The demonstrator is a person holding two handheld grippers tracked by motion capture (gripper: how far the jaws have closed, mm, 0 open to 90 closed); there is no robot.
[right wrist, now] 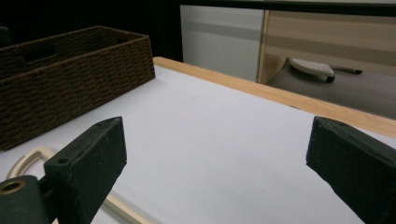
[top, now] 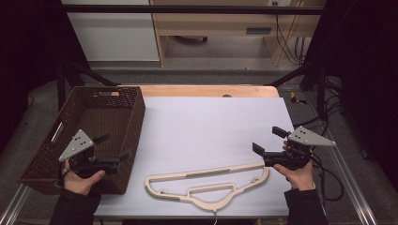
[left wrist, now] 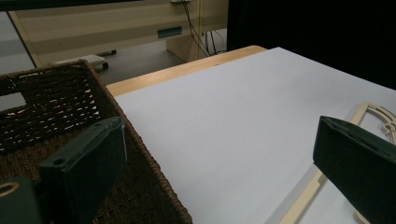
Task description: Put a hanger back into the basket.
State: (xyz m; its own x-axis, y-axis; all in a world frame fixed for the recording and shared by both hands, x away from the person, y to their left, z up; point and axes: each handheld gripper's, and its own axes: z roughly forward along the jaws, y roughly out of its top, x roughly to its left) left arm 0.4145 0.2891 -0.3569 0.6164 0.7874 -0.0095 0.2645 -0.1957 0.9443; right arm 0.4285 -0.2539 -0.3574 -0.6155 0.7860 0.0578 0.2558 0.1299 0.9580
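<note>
Near the front edge of the white table [top: 211, 117] lies the thin, flat, pale wooden bow frame [top: 209, 185], and it could slip or bend if pinched at one skinny end by the left hand-held gripper [top: 112, 146] or right hand-held gripper [top: 268, 140], both wide apart and empty, with the bumpy brown woven basket [top: 133, 119] farther back.

Dim room, white table top [top: 211, 122] evenly lit, probably from above; near jaws soft-focused.

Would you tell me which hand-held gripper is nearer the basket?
Left: the left hand-held gripper hovers over the basket, while the right hand-held gripper is across the table.
</note>
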